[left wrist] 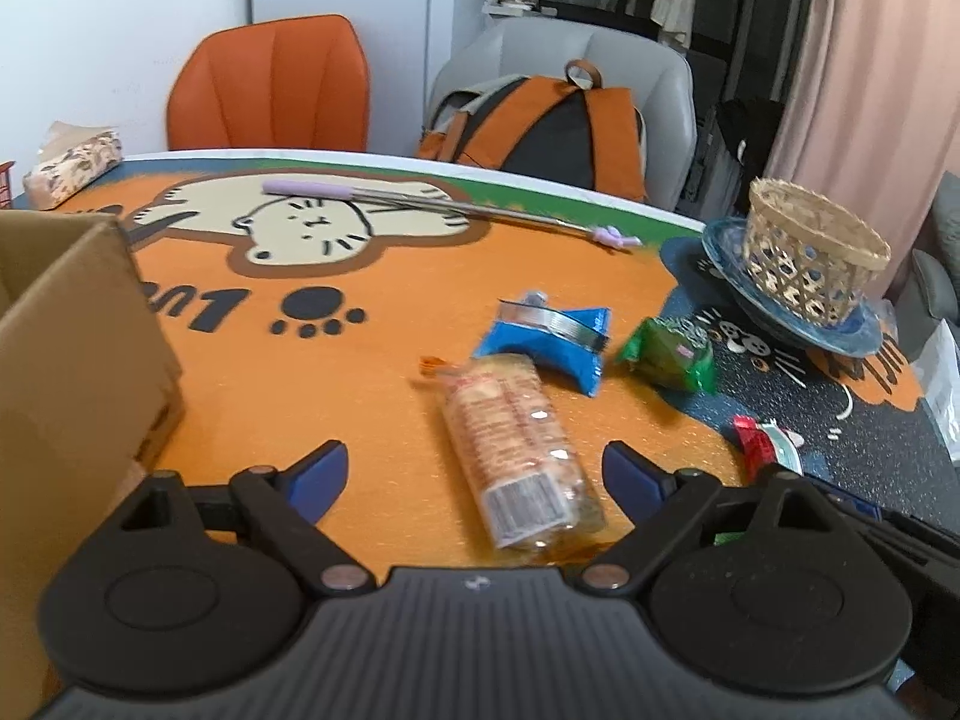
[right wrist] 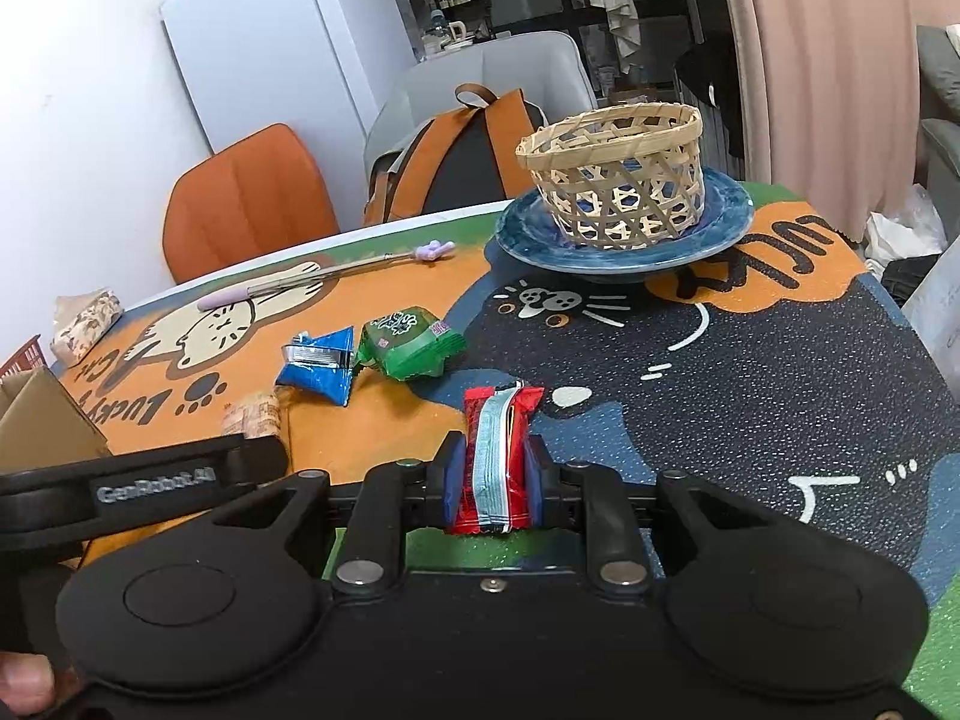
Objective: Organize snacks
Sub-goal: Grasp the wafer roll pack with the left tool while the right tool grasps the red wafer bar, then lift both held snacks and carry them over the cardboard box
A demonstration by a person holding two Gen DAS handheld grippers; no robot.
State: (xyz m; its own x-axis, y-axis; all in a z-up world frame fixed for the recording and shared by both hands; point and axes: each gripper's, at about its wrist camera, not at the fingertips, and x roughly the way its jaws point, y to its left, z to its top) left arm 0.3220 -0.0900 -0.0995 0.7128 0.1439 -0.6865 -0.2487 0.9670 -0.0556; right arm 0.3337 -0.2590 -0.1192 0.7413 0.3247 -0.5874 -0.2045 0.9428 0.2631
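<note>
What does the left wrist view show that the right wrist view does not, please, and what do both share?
Only the left wrist view: the open left gripper over the whole biscuit pack.

Only the right wrist view: the right gripper shut on the red packet, seen in full.

Both: the blue packet, green packet, basket on the blue plate, and the cardboard box.

Hiding most of the biscuit pack (right wrist: pixel 255 414) behind the left gripper (right wrist: pixel 144 480) in the right wrist view, cropping the cardboard box (left wrist: pixel 66 360) at the frame's left edge, blurring all wrapper print beyond reading.
</note>
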